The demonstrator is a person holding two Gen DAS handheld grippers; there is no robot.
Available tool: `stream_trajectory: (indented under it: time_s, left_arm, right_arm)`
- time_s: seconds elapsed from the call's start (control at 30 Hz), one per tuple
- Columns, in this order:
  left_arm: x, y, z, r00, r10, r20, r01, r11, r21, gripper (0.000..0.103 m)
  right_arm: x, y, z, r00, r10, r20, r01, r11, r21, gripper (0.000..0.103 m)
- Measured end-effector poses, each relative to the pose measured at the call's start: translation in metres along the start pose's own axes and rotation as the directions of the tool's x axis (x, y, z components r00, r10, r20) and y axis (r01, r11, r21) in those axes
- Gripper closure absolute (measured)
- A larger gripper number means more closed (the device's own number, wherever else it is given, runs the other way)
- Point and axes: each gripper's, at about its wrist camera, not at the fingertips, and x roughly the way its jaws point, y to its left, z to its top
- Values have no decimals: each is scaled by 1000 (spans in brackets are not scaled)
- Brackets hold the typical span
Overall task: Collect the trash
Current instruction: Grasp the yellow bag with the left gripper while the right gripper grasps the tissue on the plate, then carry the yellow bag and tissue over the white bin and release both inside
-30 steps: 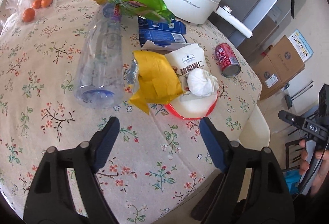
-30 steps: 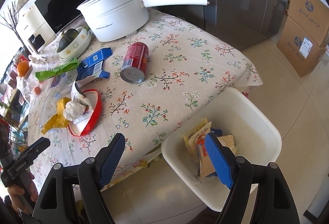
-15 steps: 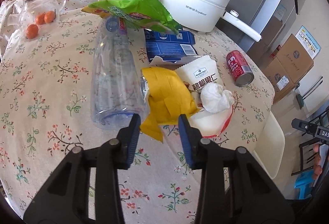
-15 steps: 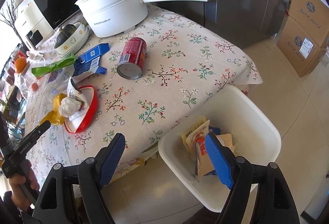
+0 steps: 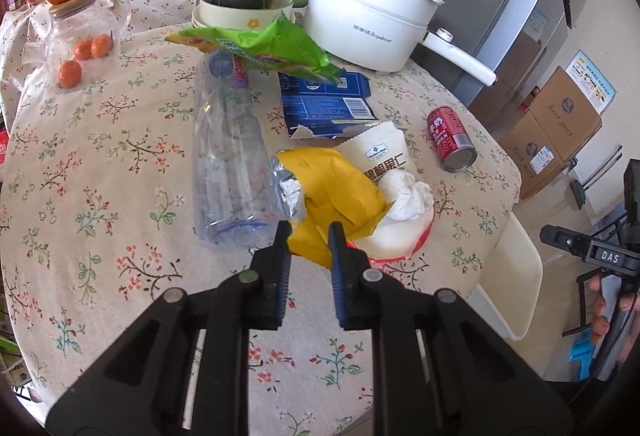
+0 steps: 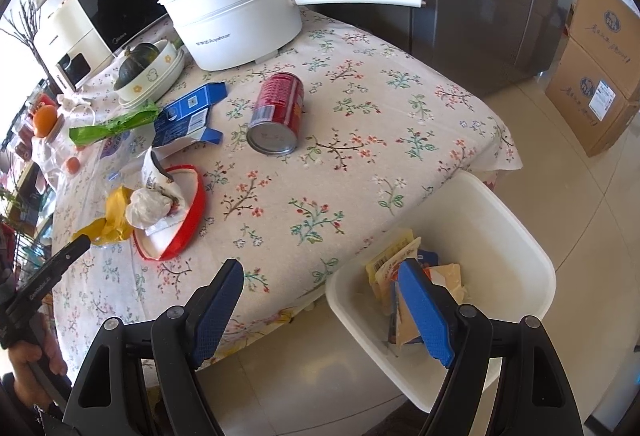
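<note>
the left gripper (image 5: 308, 240) has just been closing and now pinches the corner of the yellow bag (image 5: 332, 195) on the table (image 5: 120, 163), while the right gripper (image 6: 320, 300) hangs wide open with nothing in it over the white bin (image 6: 500, 220).

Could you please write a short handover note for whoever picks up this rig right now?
Left hand-held gripper: jaws have just been closing on the near corner of the yellow wrapper, which sits between the pads.
Right hand-held gripper: open, empty, hanging over the table edge beside the white bin.
On the table: clear plastic bottle, green bag, blue carton, white pouch, crumpled tissue on a red-rimmed lid, red can.
Done: a few wrappers already lie in the bin.
Left: carry the yellow wrapper to the bin, then clear the rest.
</note>
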Motion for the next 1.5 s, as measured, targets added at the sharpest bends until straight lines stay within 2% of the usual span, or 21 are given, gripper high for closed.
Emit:
stream_trajectory:
  time_s: [0.27,0.53,0.7,0.77,0.87,1.1,1.17,1.27,1.5]
  left_arm:
    - [-37,0,5,999,13,37,-14,999,48,84]
    - [-58,21,4,996,49,75,-53,997,55,85]
    - [-70,36,8,993,66,102,-69,997,31,85]
    - [-74,41,11,992,68,111,-70,997,16,85]
    - [-78,46,15,990,67,123,-67,998,-2,85]
    - [-81,49,14,989,67,131,-65,998,-22,85]
    - [-81,50,14,989,66,131,-63,998,-22,85]
    - [-81,49,14,989,64,132,-61,998,-20,85]
    - [-84,40,16,989,48,141,-49,999,1,85]
  right_arm:
    - [11,56,11,999,54,0,-54,997,-56,22]
    - [36,116,19,994,110,-24,-112,988,-108,23]
    - [54,142,24,992,116,-40,-121,982,-143,36]
    - [62,150,26,992,116,-48,-122,981,-152,45]
    - [73,159,26,990,125,-65,-133,978,-159,53]
    - [91,167,25,991,107,-83,-121,976,-181,72]
    - [92,165,25,991,105,-86,-120,976,-184,80]
    - [88,164,26,990,119,-81,-132,973,-187,84]
    - [63,164,26,985,164,-48,-170,961,-216,86]
